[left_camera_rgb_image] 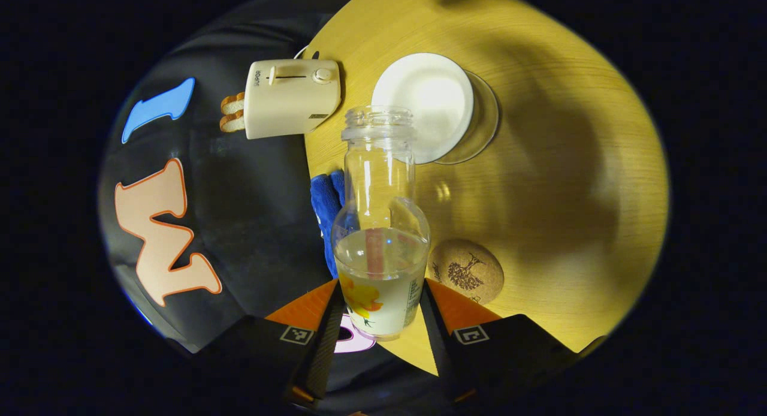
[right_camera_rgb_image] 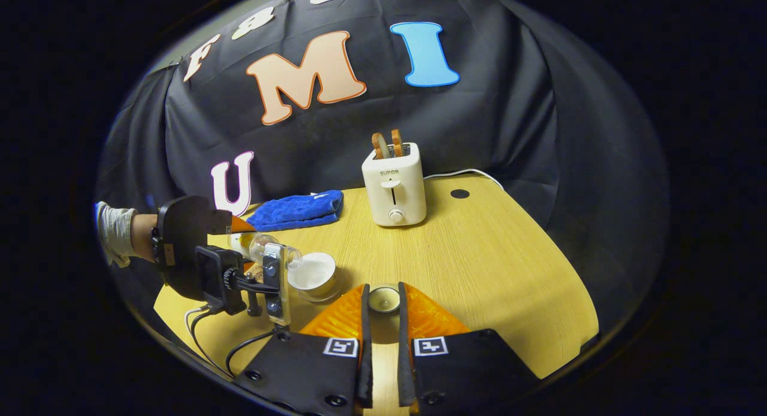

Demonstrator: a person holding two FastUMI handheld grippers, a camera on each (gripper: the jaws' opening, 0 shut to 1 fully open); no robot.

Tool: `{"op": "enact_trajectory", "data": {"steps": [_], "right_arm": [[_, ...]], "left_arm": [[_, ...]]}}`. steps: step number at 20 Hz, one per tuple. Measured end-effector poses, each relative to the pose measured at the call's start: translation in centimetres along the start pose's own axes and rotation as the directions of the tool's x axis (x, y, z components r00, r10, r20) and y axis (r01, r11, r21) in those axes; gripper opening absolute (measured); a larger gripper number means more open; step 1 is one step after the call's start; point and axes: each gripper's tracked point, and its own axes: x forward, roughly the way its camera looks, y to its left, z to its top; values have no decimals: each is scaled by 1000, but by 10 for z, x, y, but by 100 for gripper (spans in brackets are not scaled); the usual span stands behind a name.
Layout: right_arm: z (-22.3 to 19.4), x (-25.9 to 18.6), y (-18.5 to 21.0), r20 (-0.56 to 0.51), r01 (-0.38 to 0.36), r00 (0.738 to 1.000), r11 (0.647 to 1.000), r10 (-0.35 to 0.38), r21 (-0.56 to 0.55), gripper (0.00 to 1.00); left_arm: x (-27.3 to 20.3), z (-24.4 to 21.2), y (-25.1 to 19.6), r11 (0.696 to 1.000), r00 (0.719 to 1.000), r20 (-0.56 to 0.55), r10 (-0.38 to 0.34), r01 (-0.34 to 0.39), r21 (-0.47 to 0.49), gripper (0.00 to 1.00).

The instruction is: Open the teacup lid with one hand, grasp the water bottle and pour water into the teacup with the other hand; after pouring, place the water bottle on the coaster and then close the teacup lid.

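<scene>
My left gripper is shut on the lower body of a clear glass water bottle that is partly full and has no cap. Its mouth points at the teacup, a glass cup with a white inside, standing open on the wooden table. In the right gripper view the bottle lies tipped almost level, its mouth at the rim of the teacup. My right gripper holds the small round teacup lid between its fingertips, to the right of the cup. A cork coaster lies beside the bottle's base.
A cream toaster with two slices of bread stands at the back of the round wooden table. A folded blue cloth lies at the table's back left edge. A sleeved hand holds the left gripper; cables hang below it.
</scene>
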Motion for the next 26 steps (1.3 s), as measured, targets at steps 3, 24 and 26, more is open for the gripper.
{"op": "enact_trajectory", "data": {"steps": [3, 24, 26], "right_arm": [[-2, -1, -1, 2, -4, 1000, 1000, 4, 1, 19], [-5, 1, -13, -5, -23, 1000, 1000, 23, 5, 17], [-3, 0, -14, -3, -25, 1000, 1000, 25, 0, 19]], "left_arm": [[-3, -4, 4, 999, 1000, -30, -2, 3, 49, 69], [-14, -15, 27, 961, 988, -150, 27, 16, 277, 69], [-14, -15, 30, 955, 987, -157, 36, 12, 296, 69]]}}
